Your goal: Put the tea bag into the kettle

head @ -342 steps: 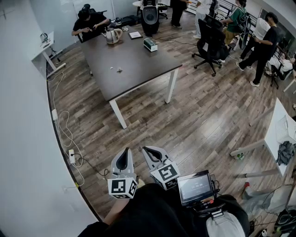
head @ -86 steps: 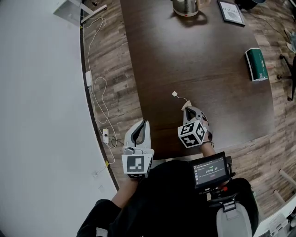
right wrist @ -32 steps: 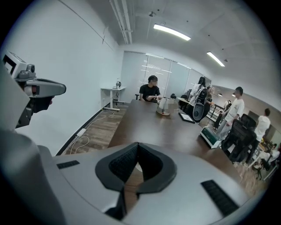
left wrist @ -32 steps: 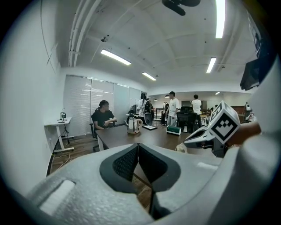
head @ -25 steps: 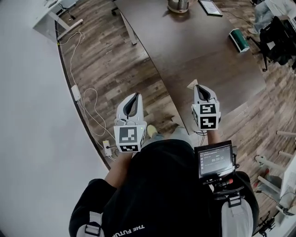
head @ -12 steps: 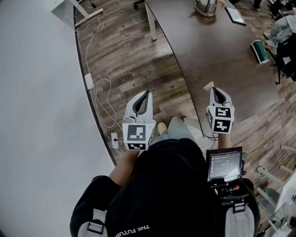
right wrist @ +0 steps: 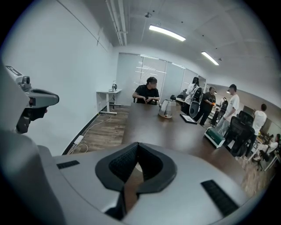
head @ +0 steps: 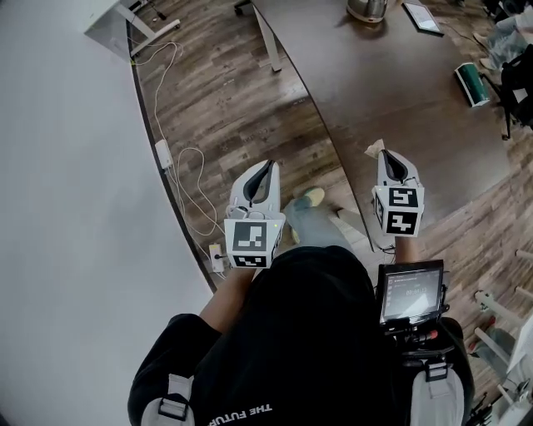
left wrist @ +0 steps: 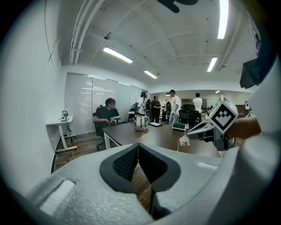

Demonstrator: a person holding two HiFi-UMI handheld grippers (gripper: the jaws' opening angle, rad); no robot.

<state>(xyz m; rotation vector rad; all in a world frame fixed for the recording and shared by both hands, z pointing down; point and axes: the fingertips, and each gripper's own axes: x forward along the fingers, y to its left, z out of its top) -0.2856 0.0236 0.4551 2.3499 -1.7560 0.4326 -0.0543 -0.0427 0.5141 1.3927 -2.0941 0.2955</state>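
Head view: my right gripper (head: 386,156) pinches the tea bag (head: 374,150), well short of the kettle (head: 367,8), the left gripper (head: 267,166) pressed together and empty; I judge the bag light, soft, tearable, best gripped at its top edge.

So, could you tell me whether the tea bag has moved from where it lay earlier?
Yes. The tea bag has left the middle of the table: the right gripper holds it up near the left edge, towards the near corner.

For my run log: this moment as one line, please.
right gripper: shut on tea bag | left gripper: shut, empty | kettle: far end of table | tea bag in kettle: no
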